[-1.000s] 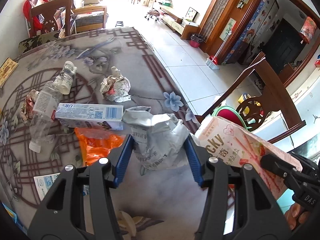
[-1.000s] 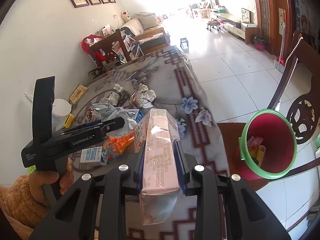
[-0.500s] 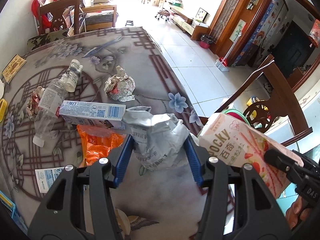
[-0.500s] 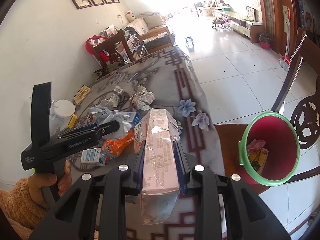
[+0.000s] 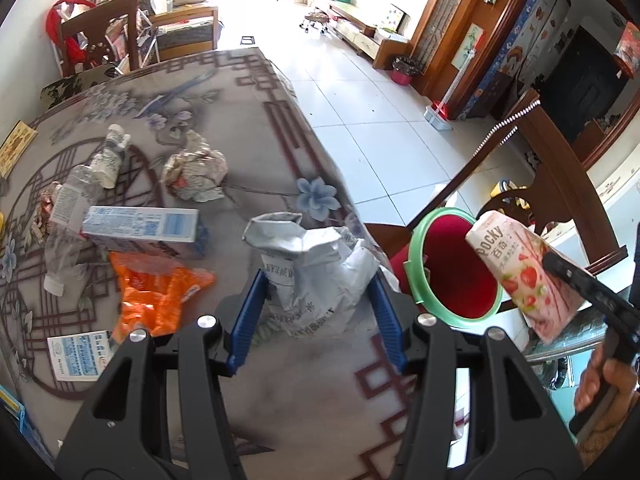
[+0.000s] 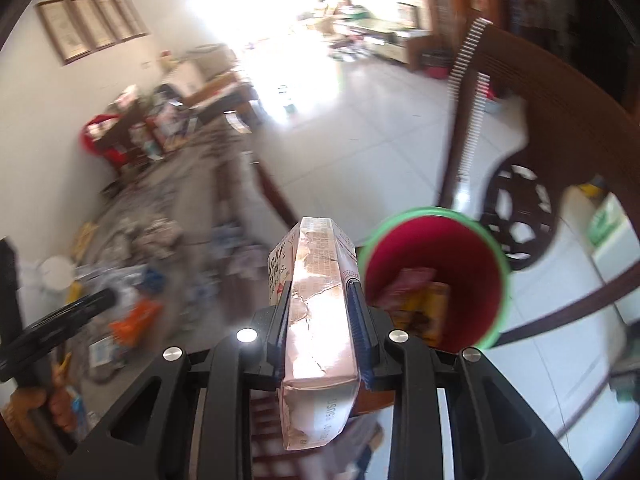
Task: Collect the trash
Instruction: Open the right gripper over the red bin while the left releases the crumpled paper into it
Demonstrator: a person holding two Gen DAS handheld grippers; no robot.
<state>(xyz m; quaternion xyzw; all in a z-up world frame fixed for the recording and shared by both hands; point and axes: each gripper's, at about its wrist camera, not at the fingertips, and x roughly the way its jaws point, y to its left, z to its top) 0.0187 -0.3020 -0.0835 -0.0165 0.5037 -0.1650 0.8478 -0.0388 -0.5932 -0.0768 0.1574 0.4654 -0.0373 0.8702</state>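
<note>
- The step in hand is the carry to the bin: the right hand-held gripper (image 6: 322, 344) pinches a pink snack box (image 6: 320, 320) flat between its pads, the long side running out along the fingers.
- In the left wrist view that snack box hangs in the air off the desk's right edge, right at the green rim of the red waste bin (image 5: 416, 256), which stands on a chair seat beside the desk.
- The bin already has a few wrappers in its bottom, as the right wrist view shows.
- The left hand-held gripper (image 5: 316, 320) clamps a crumpled grey bag (image 5: 316, 268) over the desk (image 5: 248, 92) near its right edge; the pads press into the bag's sides.
- Next, as I judge it, the right one needs to bring the box squarely over the bin's mouth, tip its free end down and spread the pads so it drops in.
- The grey bag would follow by the same route.
- Left on the desk, further from the right edge: an orange wrapper (image 5: 156, 292), a blue and white carton (image 5: 140, 226), a clear bottle (image 5: 68, 220) and a ball of paper (image 5: 196, 174).
</note>
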